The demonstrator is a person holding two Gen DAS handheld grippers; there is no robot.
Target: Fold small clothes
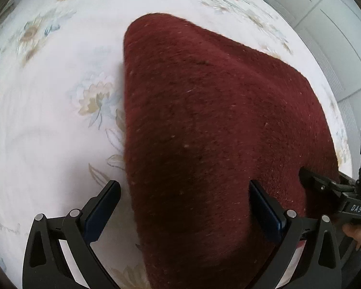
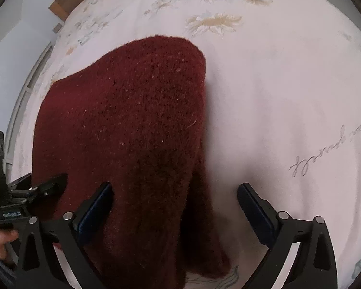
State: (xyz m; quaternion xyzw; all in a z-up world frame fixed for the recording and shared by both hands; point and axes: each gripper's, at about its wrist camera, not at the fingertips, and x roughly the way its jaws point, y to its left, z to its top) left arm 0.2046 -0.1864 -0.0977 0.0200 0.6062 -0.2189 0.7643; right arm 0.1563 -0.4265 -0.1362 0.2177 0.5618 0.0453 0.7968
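Nearest the lens, left claw (image 1: pixel 185 202) spread wide, pads blue, straddling the near left edge of a dark red knit garment (image 1: pixel 204 120); nothing pinched. Right claw (image 2: pixel 174 200) likewise spread wide, straddling the garment's near right edge, pads clear of the cloth. Garment lying folded on the bed (image 1: pixel 48 132), running from the near edge toward the middle, far corners rounded. Sheet (image 2: pixel 288 108) white with pale flowers and a line of script. Beyond the bed, white panelled doors (image 1: pixel 325 29) and a wooden bed corner (image 2: pixel 57 7).
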